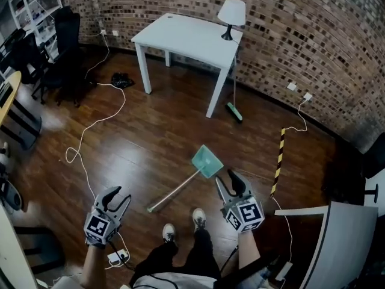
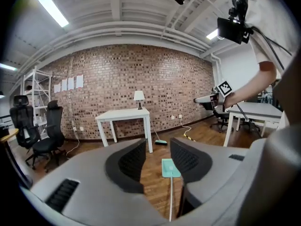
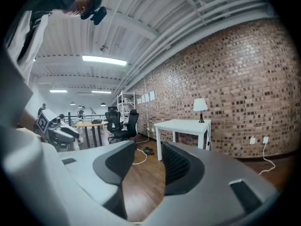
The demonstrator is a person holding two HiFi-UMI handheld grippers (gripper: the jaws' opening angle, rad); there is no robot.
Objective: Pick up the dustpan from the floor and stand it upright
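The dustpan [image 1: 207, 161] lies flat on the wooden floor, a teal pan with a long pale handle that runs toward my feet. In the left gripper view the dustpan [image 2: 170, 168] shows on the floor beyond the gap between the jaws. My left gripper [image 1: 117, 197] hovers at the lower left, well apart from the handle's end, open and empty [image 2: 157, 149]. My right gripper [image 1: 231, 182] hangs just right of the pan, above the floor, also open with nothing between its jaws [image 3: 149, 159]. It looks toward the table, and the dustpan is not in its view.
A white table [image 1: 180, 35] with a lamp [image 1: 231, 14] stands by the brick wall, with a broom [image 1: 233, 110] leaning at its leg. A yellow-black strip [image 1: 279, 161] lies to the right. White cables cross the floor. Office chairs [image 1: 60, 47] stand far left. My shoes [image 1: 183, 224] are near the handle's end.
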